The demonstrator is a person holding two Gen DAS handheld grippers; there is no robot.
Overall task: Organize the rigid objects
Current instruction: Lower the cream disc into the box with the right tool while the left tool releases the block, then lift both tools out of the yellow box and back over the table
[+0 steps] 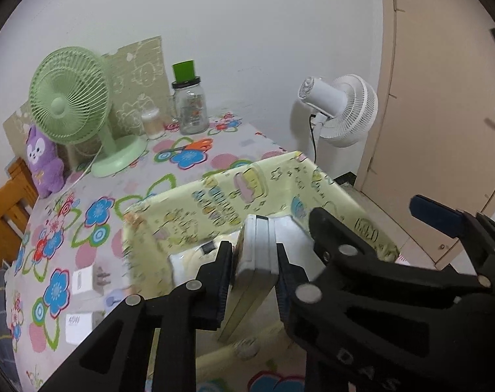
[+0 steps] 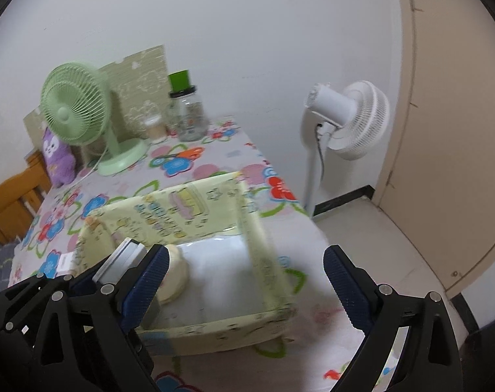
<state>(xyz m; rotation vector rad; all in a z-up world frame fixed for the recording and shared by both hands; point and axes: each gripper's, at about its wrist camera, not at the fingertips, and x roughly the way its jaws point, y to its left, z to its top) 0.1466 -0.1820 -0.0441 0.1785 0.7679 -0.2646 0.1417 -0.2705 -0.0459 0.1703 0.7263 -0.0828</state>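
Holding a grey flat case [image 1: 255,254] over the yellow box [image 2: 195,215], left jaws clamped, right jaws wide

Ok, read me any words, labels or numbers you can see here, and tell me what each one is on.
No text is readable.
Yellow box: coloured lettering on its wall, blurred.
Small white box: dark marking on top, too small to read.
Glass jar: printed design, too small.
Grey case in the left hand-held gripper: no marking shows.
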